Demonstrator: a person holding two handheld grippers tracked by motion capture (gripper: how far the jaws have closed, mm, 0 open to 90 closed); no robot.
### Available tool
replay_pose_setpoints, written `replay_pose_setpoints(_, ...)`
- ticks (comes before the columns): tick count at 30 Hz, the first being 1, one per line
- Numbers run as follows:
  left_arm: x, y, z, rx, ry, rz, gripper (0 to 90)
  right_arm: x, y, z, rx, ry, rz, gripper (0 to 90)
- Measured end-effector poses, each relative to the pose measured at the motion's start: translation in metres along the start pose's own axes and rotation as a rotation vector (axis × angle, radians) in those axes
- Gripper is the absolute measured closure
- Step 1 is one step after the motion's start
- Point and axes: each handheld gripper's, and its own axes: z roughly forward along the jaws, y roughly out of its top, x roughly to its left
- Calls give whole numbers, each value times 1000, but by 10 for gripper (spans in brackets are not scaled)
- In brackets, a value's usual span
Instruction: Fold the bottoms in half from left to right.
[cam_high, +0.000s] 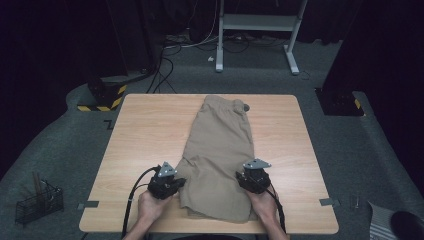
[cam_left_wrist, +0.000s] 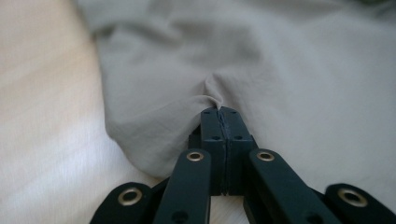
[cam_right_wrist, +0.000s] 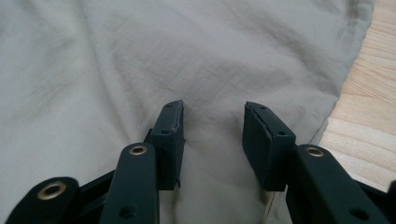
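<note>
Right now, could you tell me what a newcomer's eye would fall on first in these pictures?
A pair of tan shorts lies lengthwise down the middle of the light wooden table, pale against the dark room. At the near end, the left gripper has its jaws shut on a pinched fold at the shorts' left edge. The right gripper stands open above the cloth near the right edge.

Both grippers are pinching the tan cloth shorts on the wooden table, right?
Not quite. Only the left gripper is pinching the tan cloth shorts; the left gripper view shows its jaws shut on a fold of fabric. In the right gripper view, the right gripper hangs open above the shorts. They do lie on the light wooden table.
</note>
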Motion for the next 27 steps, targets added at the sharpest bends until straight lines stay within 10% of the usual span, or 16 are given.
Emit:
replay_pose_setpoints(5, -9, 28, 5, -46, -78, 18, 896, 0, 0, 1, -6, 0, 5, 583)
replay_pose_setpoints(14, -21, 37, 76, 94, -72, 80, 786, -1, 0, 2, -17, 2, 2, 577)
replay_pose_setpoints(19, -28, 35, 53, 29, -27, 102, 570, -2, 0, 3, -22, 1, 1, 577)
replay_pose_setpoints(27, -20, -4, 10, -23, 24, 12, 535, -2, 0, 3, -22, 3, -2, 577)
